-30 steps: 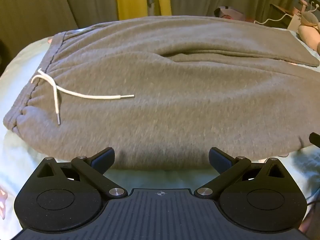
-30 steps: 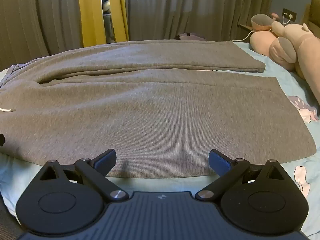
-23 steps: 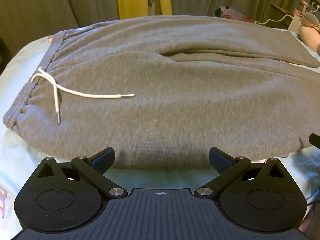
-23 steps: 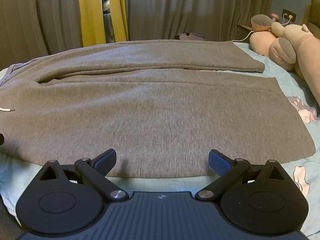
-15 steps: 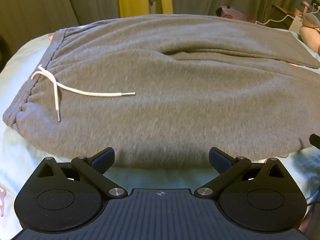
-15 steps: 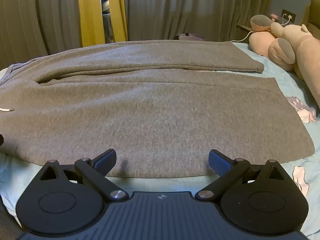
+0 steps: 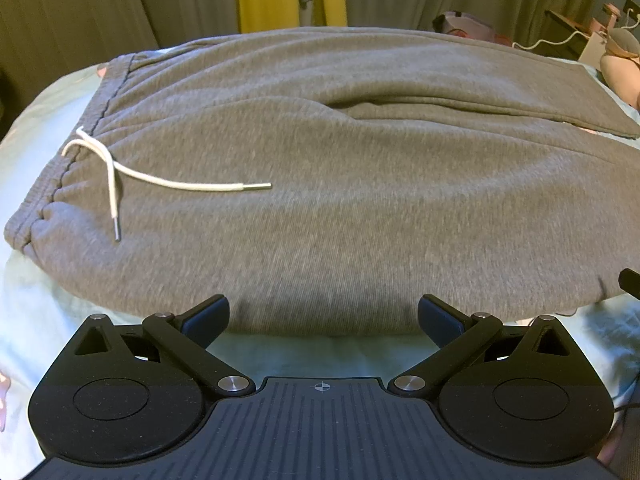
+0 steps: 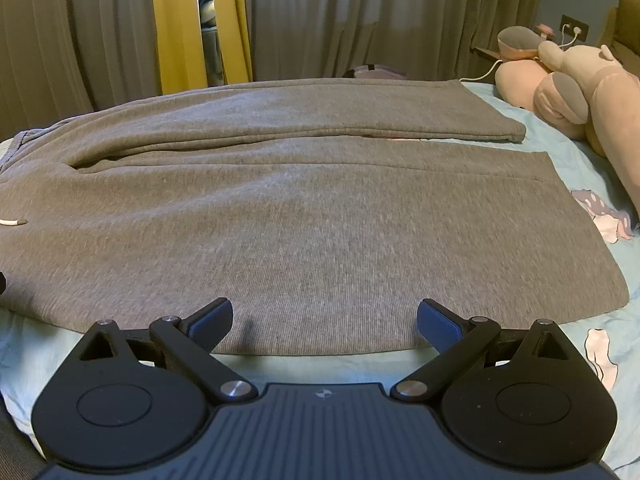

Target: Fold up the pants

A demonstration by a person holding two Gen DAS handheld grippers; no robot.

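Jaws of both grippers stay spread at the pants' point(image 7: 360, 208) near edge.

Pants point(image 7: 360, 200) lie flat across the bed point(image 7: 36, 128), waistband toward the left edge, leg ends toward the right edge. Drawstring point(image 7: 160, 178) lies on the pants near the waistband. Plush toy point(image 8: 576, 92) sits at the bed's far right corner. Curtains point(image 8: 320, 16) hang behind the bed.

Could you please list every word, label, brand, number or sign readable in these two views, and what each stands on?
None: no readable text in either view.
Black left gripper body: only a small crosshair mark, no letters.
Black right gripper body: the same mark.
Grey fleece sweatpants: no visible label.
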